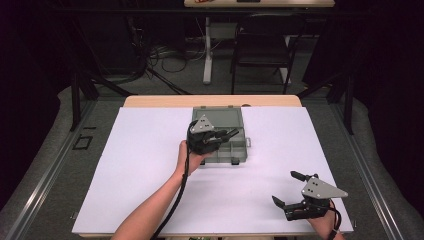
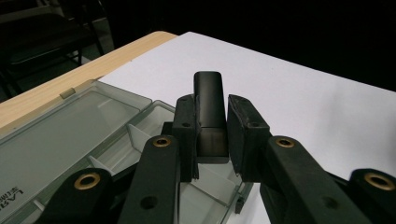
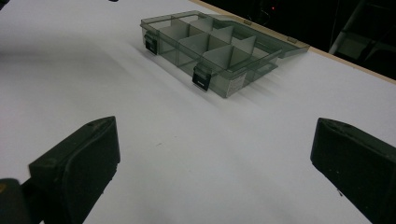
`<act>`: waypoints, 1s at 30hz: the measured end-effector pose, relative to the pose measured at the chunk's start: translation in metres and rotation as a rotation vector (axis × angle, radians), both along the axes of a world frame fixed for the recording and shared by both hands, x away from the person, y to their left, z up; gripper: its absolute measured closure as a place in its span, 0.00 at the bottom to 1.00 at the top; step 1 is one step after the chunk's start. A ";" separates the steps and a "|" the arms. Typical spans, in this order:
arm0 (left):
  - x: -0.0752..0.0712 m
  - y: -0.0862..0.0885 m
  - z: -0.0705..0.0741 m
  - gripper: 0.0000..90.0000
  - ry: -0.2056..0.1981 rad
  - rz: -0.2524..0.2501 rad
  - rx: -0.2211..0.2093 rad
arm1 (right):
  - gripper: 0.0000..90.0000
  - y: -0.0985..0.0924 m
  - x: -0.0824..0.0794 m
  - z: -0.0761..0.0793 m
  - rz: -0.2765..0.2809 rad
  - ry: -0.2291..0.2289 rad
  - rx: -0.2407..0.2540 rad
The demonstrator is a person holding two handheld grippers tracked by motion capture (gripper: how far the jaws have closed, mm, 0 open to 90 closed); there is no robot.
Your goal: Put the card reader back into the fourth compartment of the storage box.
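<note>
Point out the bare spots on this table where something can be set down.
The white sheet is bare left of the box, out to its left edge. It is also bare between the box and the right tool, and right of the box toward the far right corner. It is crowded at the box, where the left tool holds a black block over the compartments.

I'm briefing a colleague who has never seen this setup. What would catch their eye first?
Probably the open, smoky translucent plastic organiser box with white dividers, lying at the far middle of the white tabletop. Next, the left gripper above its compartments, shut on a small black rectangular block. The right gripper rests near the table's near right corner, jaws wide open and holding nothing.
</note>
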State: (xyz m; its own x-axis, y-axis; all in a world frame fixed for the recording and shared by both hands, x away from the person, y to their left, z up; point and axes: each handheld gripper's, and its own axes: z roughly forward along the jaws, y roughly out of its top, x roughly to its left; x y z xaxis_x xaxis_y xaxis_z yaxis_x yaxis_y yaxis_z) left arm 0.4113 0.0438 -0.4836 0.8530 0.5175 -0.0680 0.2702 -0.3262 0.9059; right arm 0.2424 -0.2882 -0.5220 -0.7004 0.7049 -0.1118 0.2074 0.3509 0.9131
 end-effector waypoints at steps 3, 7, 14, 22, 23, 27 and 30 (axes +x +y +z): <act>0.002 -0.003 -0.001 0.83 0.008 0.012 -0.001 | 0.01 0.000 0.000 0.000 0.001 0.001 0.000; 0.005 -0.008 -0.001 0.83 0.011 0.030 0.001 | 0.01 0.000 0.000 0.000 0.001 0.002 0.002; 0.012 -0.014 -0.003 0.83 0.026 0.061 0.005 | 0.01 0.000 0.000 0.000 0.000 0.001 0.002; 0.019 -0.024 -0.006 0.83 0.047 0.088 0.023 | 0.01 0.000 0.000 0.000 -0.001 0.000 0.001; 0.019 -0.024 -0.006 0.83 0.047 0.088 0.023 | 0.01 0.000 0.000 0.000 -0.001 0.000 0.000; 0.023 -0.029 -0.009 0.83 0.061 0.109 0.027 | 0.01 0.000 0.000 0.000 -0.001 0.000 0.001; 0.025 -0.032 -0.010 0.83 0.066 0.116 0.034 | 0.01 -0.001 0.000 0.000 -0.001 0.001 0.001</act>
State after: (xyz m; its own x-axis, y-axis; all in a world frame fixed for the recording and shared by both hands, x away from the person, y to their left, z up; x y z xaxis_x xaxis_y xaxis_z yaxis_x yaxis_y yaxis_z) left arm 0.4364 0.0113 -0.4938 0.7816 0.6153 -0.1026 0.3662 -0.3194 0.8740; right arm 0.2419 -0.2888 -0.5217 -0.6999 0.7057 -0.1101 0.2089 0.3497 0.9133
